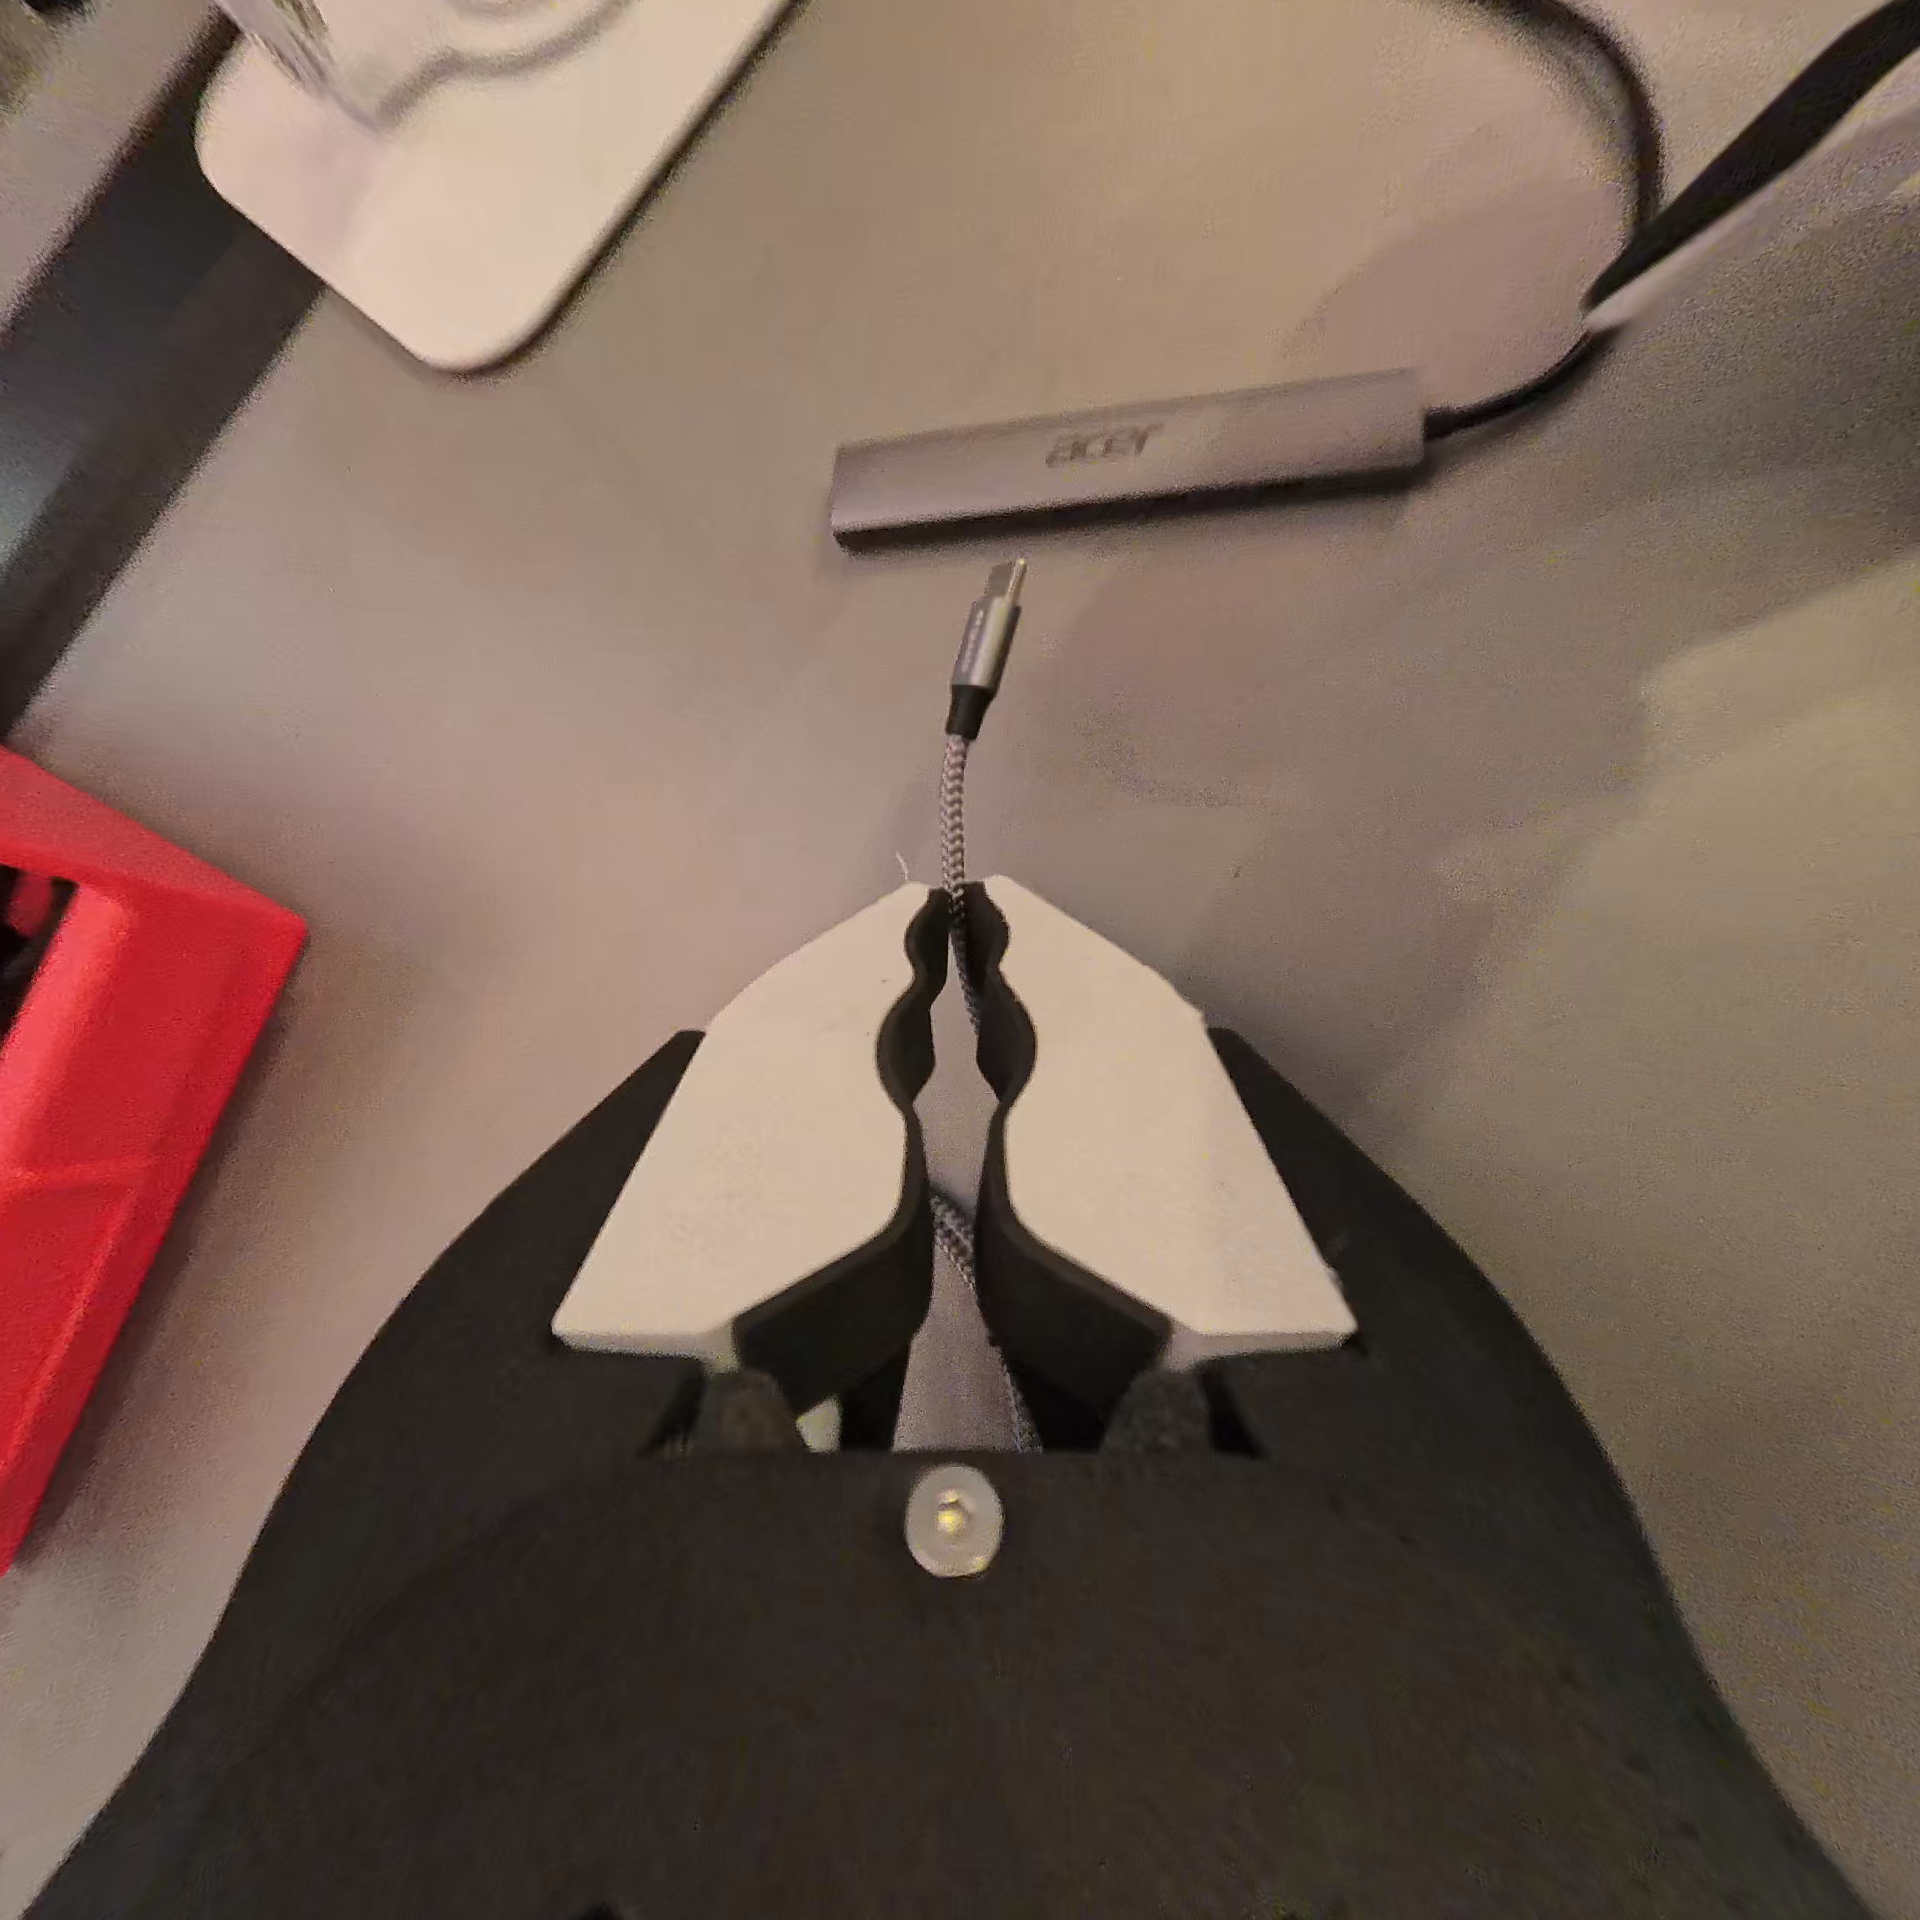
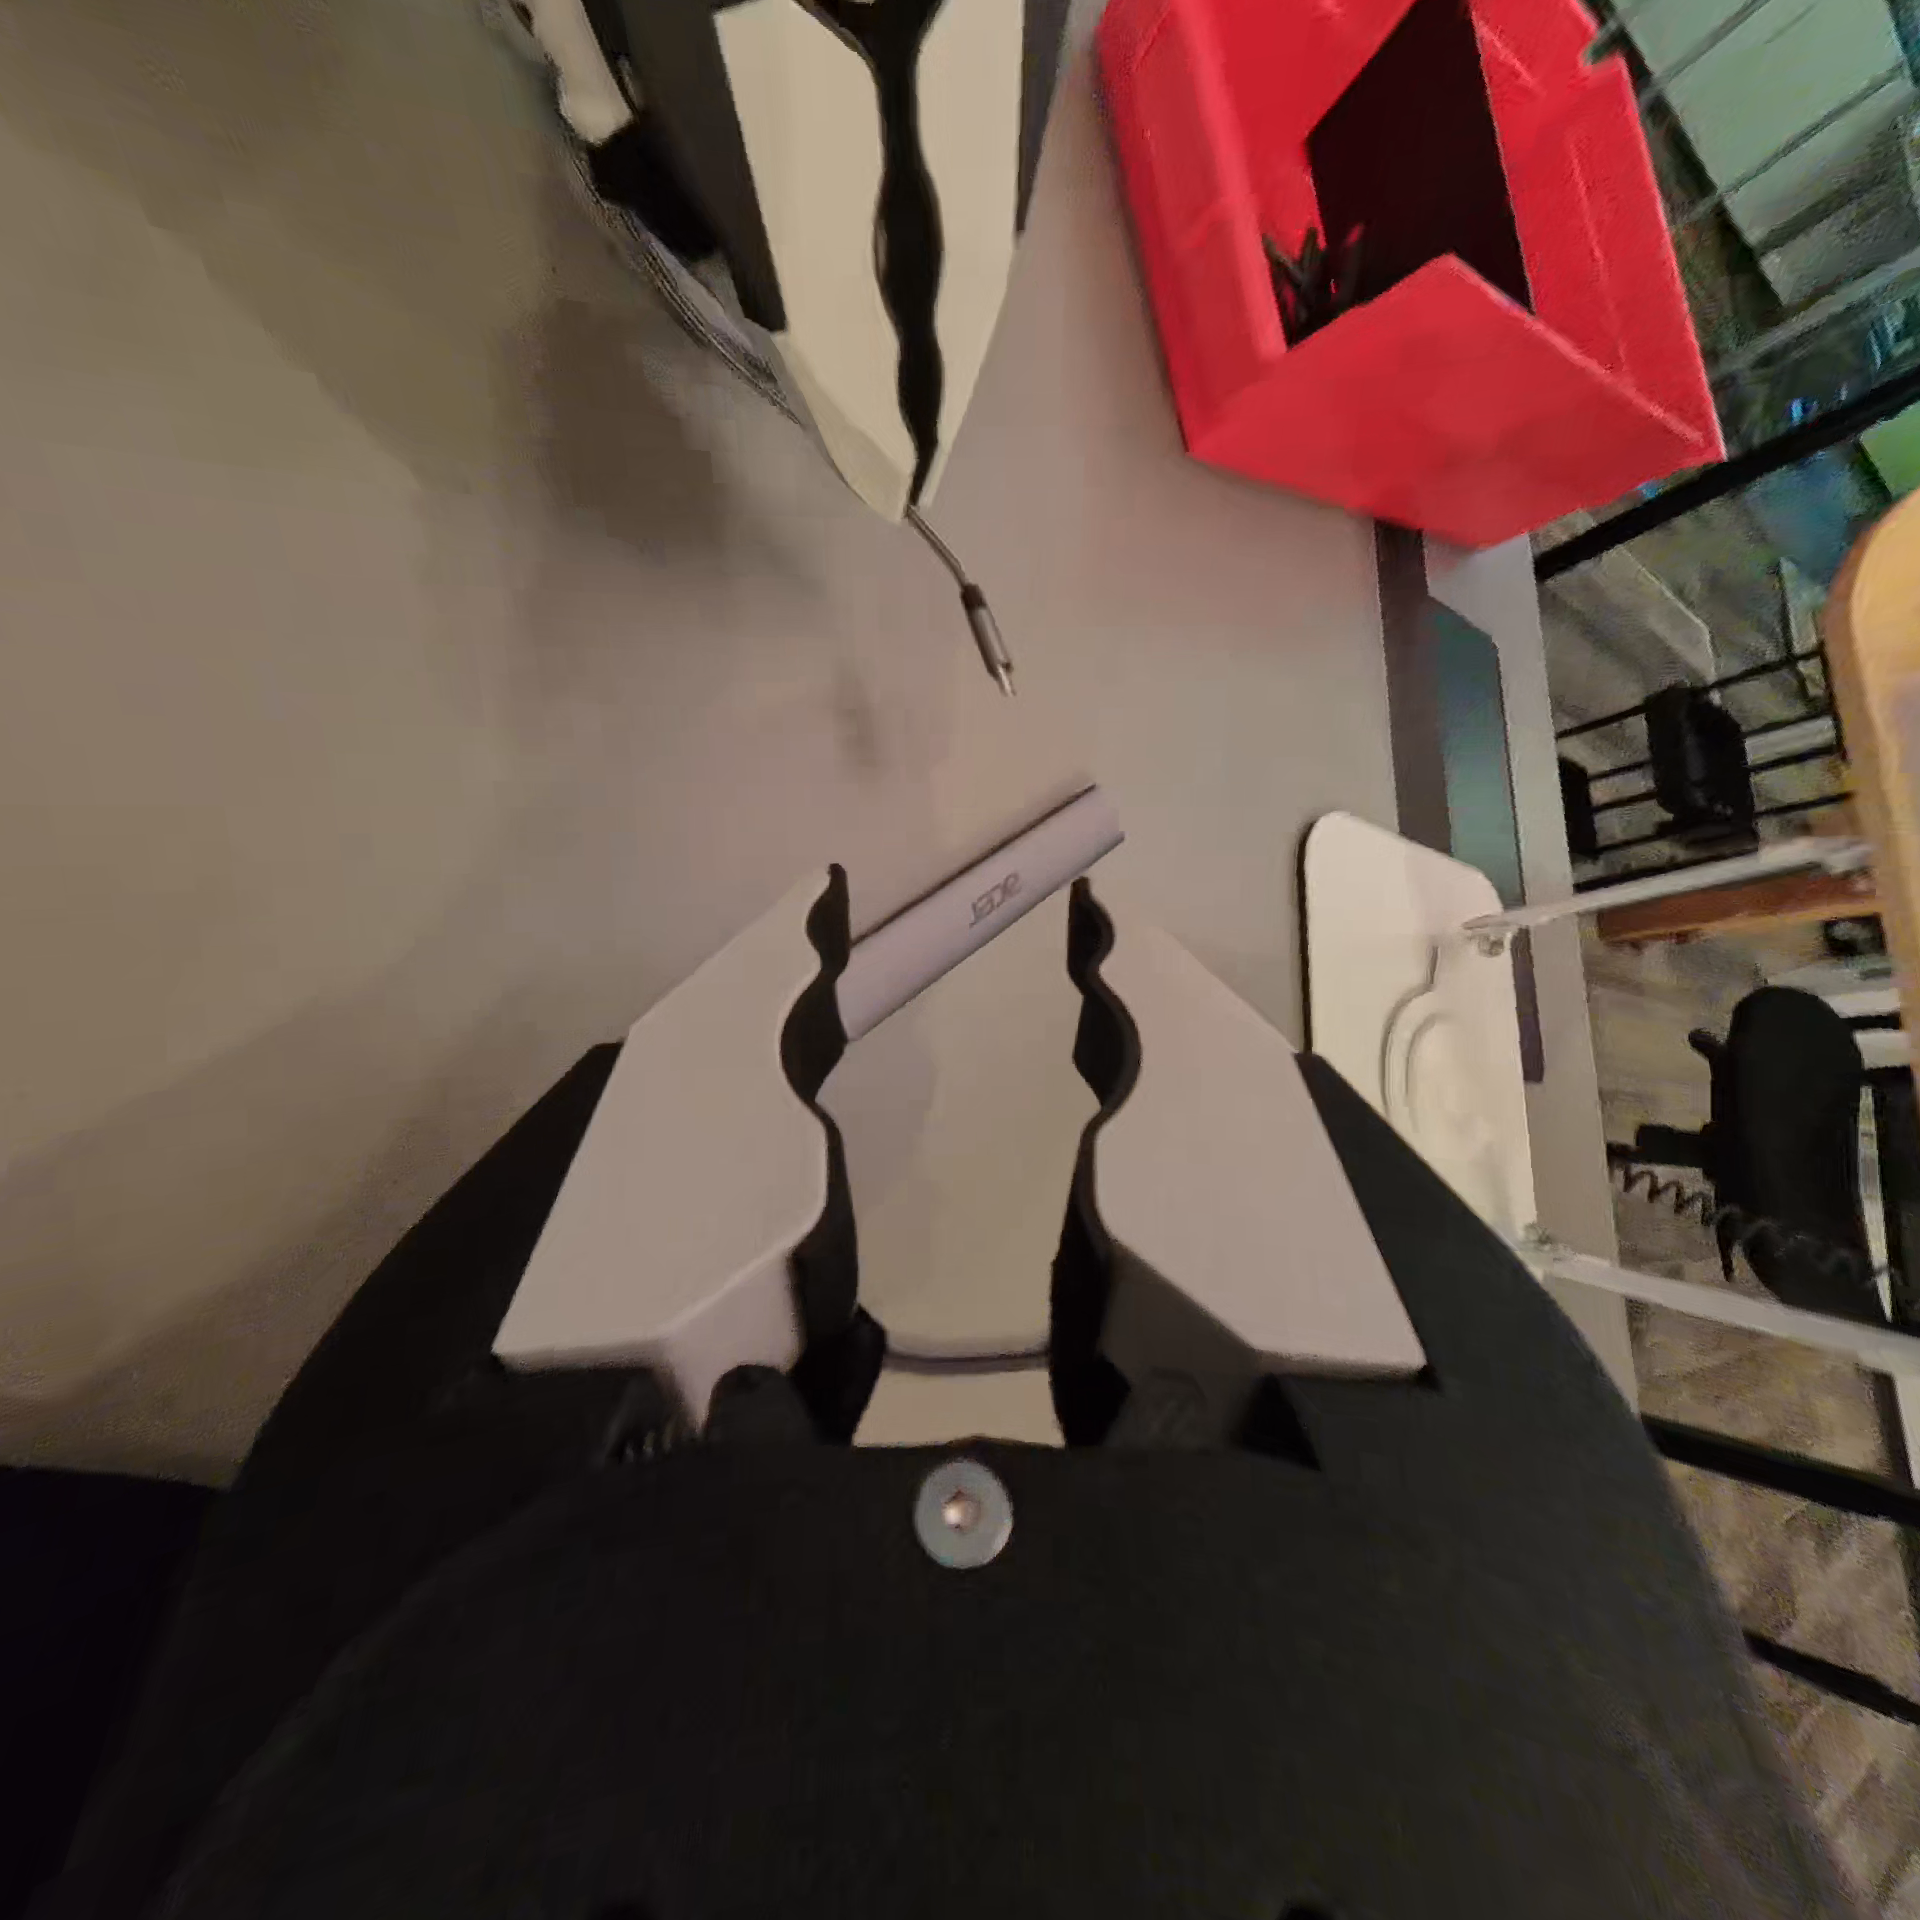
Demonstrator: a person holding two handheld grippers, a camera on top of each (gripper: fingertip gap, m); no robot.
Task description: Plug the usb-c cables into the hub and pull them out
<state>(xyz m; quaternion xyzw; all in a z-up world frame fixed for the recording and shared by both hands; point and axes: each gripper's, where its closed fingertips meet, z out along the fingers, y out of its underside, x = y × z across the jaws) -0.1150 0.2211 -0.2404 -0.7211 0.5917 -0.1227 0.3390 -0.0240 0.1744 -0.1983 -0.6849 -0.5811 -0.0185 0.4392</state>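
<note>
Two views split the scene between them. Through my left wrist camera I saw my left gripper [image 1: 954, 891] pinched tight on the braided usb-c cable [image 1: 957, 821], its plug [image 1: 987, 634] pointing at the grey hub [image 1: 1127, 457] and stopping just short of its near edge. That hub lay flat on the grey table [image 1: 623, 675], its own lead [image 1: 1621, 145] curving away behind it. My right wrist camera showed what the left could not: my right gripper [image 2: 956, 894] spread wide around the hub [image 2: 987, 909]; whether the left pad touched it, I could not tell. Only there did the red box [image 2: 1403, 260] show its open top, with dark bits inside
</note>
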